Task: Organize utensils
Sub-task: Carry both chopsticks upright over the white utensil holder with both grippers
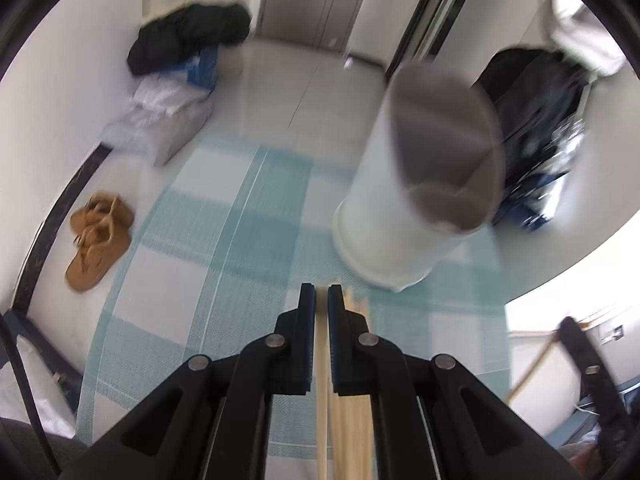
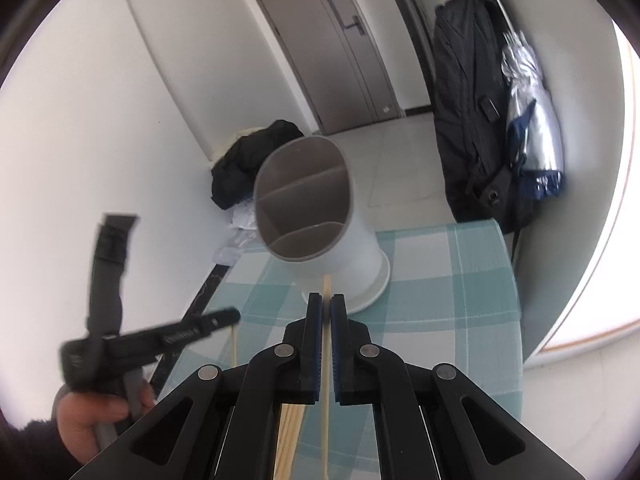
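Two grippers, left and right, each pinch one chopstick near one white holder on a checked tabletop; grey door beyond.

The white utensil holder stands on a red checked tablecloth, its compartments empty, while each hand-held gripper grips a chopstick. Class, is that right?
Not quite: the tablecloth is teal and white checked, not red, as the right wrist view shows. The rest holds: the utensil holder shows empty compartments, and the right hand-held gripper and left hand-held gripper each grip a chopstick.
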Available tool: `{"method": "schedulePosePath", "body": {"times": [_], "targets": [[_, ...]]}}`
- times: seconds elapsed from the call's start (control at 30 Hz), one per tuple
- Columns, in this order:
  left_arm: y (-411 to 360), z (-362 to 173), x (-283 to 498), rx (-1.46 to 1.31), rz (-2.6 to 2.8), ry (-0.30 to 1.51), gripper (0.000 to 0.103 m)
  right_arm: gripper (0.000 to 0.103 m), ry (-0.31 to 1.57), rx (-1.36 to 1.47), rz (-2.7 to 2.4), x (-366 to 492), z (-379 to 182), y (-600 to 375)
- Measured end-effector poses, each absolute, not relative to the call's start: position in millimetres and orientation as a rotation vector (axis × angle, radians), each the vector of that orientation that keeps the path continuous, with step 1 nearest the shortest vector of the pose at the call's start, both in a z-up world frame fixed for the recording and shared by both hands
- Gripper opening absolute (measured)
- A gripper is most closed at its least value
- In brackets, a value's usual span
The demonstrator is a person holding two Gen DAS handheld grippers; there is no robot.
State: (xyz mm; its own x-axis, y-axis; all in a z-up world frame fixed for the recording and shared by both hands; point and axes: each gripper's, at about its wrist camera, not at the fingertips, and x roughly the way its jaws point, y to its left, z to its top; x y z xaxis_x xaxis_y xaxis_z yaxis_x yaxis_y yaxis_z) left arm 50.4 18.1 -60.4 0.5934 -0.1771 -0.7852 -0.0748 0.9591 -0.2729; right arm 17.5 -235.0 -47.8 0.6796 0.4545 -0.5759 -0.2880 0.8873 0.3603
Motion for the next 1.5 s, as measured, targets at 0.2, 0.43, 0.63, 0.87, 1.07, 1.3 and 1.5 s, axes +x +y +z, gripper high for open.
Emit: {"method": "schedulePosePath", "body": {"times": [0.2, 0.43, 0.63, 0.87, 1.07, 1.3, 1.5], "targets": [[7, -26, 21, -0.259, -0.192, 0.729, 0.002, 0.003, 0.621, 0.186, 0.412, -3, -33, -217], [5, -13, 9, -0.206, -0.248, 0.683, 0.002, 0.003, 0.561, 0.145, 0.391, -22, -23, -203], [15, -10, 6, -0.243, -0.264, 0.675, 0.002, 0.003, 0.536, 0.116, 0.386, -33, -20, -195], [17, -5, 10, -0.24, -0.281, 0.673, 0.002, 0.003, 0.534, 0.11, 0.385, -32, -22, -194], [16, 3, 21, -0.233, -0.298, 0.719, 0.002, 0.003, 0.531, 0.136, 0.387, -27, -16, -198], [20, 28, 40, -0.263, -0.282, 0.72, 0.002, 0.003, 0.557, 0.16, 0.373, -6, -5, -211], [19, 61, 60, -0.252, -0.307, 0.703, 0.002, 0.003, 0.497, 0.115, 0.391, 14, 36, -214]]}}
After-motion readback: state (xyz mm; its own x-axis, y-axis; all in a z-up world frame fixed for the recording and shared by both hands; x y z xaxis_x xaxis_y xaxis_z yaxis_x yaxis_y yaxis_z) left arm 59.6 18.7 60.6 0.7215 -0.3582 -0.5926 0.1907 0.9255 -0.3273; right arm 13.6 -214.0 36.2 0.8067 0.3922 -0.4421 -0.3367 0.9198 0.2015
